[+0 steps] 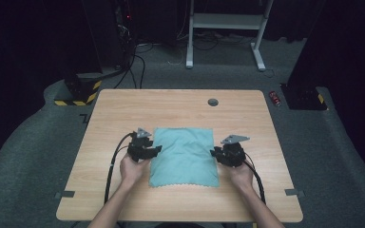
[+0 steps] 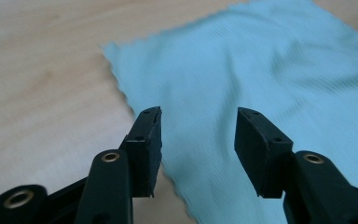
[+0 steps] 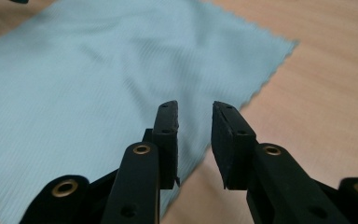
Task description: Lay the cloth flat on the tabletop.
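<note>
item: light blue cloth [image 1: 184,156], one piece, spread flat on the wooden table [image 1: 180,107], centre of the high view, slightly below the middle of the frame. edges zigzag-cut; surface shows soft wrinkles. in the left gripper view the cloth [image 2: 270,79] covers the right and upper part of the frame, one corner at upper left of centre. in the right gripper view the cloth [image 3: 88,88] covers the left and centre, one corner at the upper right.

item: left gripper [image 1: 158,150], black, held in the person's left hand [image 1: 132,170], left of centre in the high view, at the cloth's left edge. in the left gripper view [image 2: 199,133] the jaws stand well apart, over the cloth's edge, nothing between the pads, no grip on the fabric.

item: right gripper [image 1: 214,152], black, held in the person's right hand [image 1: 241,174], right of centre in the high view, at the cloth's right edge. in the right gripper view [image 3: 196,128] the jaws stand a narrow gap apart, nothing pinched between them, cloth edge beneath.

item: table, light wood grain, with a round grey cable port [image 1: 213,102] in the upper middle of its top.

containers: none among the items listed; the cloth lies directly on the tabletop.
</note>
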`<action>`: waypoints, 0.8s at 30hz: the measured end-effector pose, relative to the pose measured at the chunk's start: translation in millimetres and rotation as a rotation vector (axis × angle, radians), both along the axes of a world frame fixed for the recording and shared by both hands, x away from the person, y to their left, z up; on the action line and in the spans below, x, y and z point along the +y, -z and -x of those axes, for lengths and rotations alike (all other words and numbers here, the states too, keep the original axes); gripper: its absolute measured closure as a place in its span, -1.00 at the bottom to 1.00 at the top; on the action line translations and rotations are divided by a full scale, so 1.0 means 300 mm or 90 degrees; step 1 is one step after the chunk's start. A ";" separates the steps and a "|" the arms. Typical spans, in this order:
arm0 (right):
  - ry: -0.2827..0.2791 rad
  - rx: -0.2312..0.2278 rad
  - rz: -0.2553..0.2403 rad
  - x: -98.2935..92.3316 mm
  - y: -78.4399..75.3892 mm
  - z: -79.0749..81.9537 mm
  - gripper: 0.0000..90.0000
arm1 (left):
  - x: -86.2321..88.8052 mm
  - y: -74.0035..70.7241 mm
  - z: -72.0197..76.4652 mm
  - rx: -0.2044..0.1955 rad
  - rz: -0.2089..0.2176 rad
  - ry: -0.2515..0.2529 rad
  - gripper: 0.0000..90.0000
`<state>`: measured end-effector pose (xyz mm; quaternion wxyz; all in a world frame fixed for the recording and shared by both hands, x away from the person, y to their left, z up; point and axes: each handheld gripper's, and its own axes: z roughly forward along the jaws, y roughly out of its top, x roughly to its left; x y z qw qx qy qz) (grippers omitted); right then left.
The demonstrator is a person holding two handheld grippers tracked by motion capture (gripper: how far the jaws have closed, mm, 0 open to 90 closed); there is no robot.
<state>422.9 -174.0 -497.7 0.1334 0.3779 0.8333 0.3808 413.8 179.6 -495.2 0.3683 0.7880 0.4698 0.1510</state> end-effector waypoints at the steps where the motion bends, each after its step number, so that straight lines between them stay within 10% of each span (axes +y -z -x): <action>1: -0.006 0.002 0.000 -0.009 0.007 0.027 0.59 | 0.002 0.007 0.035 0.003 0.002 0.001 0.14; 12: -0.082 -0.018 0.037 -0.009 0.039 0.229 0.68 | 0.026 0.055 0.255 0.022 -0.023 -0.002 0.37; 24: -0.093 -0.022 0.060 0.002 0.066 0.250 0.92 | 0.011 0.058 0.267 0.033 -0.042 0.018 0.88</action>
